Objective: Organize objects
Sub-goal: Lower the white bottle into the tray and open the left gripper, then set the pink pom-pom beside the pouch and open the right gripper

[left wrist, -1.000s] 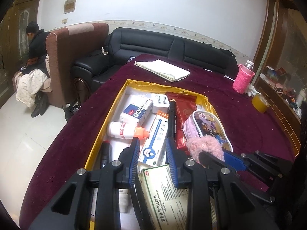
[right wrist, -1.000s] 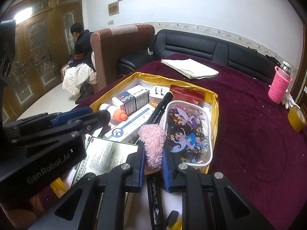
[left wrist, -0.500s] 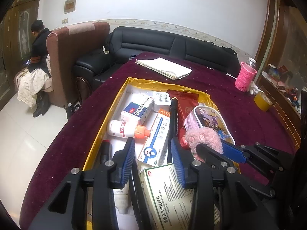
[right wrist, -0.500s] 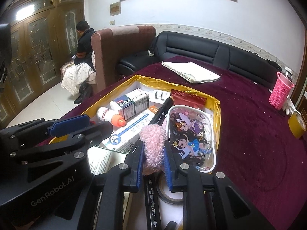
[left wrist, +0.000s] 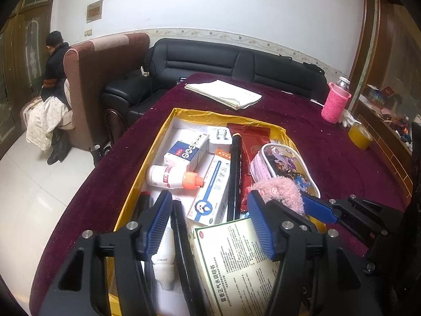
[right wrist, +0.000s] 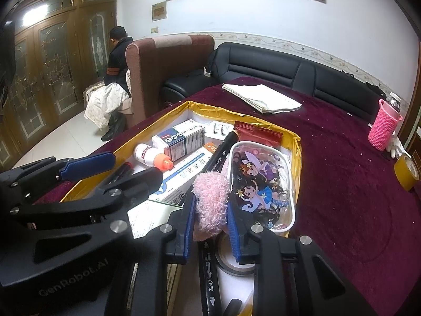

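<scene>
Pink fluffy scrunchie [right wrist: 210,205], lower centre of the right view, sits between the right gripper [right wrist: 210,226] fingers over the yellow box [right wrist: 296,158]; they're opening. It looks soft, light, squashy: pinch mid-loop. Left gripper [left wrist: 208,223] opening too, nothing held.

Yellow-lined box [left wrist: 168,121] on maroon counter [left wrist: 329,158]: white bottle [left wrist: 168,177], medicine cartons [left wrist: 213,187], black marker [left wrist: 234,173], cartoon pouch [left wrist: 284,166], leaflet [left wrist: 236,266]; left tool [left wrist: 208,226] opening above, nothing between.

A home living room — black sofa [left wrist: 236,63], armchair [left wrist: 105,79].
</scene>
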`<state>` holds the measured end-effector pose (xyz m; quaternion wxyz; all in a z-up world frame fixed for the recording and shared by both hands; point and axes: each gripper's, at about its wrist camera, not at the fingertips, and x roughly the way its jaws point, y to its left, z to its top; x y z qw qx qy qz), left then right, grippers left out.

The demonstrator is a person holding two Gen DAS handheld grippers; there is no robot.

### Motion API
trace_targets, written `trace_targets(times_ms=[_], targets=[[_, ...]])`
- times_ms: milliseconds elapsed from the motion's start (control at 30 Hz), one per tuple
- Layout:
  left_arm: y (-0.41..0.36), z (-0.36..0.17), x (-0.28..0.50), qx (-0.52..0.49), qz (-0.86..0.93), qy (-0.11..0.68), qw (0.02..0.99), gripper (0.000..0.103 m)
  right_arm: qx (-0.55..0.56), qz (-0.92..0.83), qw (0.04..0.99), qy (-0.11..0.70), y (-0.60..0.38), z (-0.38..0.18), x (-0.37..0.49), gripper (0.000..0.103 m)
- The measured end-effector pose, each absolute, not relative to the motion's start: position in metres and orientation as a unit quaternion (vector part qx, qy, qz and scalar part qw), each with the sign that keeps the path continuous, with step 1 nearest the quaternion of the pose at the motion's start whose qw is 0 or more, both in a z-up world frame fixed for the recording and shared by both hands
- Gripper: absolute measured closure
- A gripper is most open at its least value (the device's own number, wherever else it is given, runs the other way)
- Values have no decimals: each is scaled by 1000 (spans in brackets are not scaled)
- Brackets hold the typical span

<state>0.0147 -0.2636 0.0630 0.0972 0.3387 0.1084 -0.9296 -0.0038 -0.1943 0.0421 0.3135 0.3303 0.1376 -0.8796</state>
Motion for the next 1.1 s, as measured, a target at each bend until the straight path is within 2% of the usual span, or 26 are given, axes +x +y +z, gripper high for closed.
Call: trace_targets(times_ms=[200, 367, 667, 800, 1100], targets=[[-263, 63, 15, 338, -930, 107, 101, 31, 328, -880, 311, 145, -194, 42, -2, 72], [-264, 61, 16, 340, -929, 106, 103, 24, 320, -884, 308, 148, -192, 43, 3, 48], [-261, 64, 22, 333, -930, 104, 110, 17, 306, -890, 304, 146, -182, 49, 13, 36], [-255, 64, 28, 323, -934, 102, 115, 7, 298, -893, 306, 141, -172, 51, 20, 33], [-236, 64, 32, 309, -936, 91, 143, 0, 265, -905, 307, 131, -149, 52, 38, 21]])
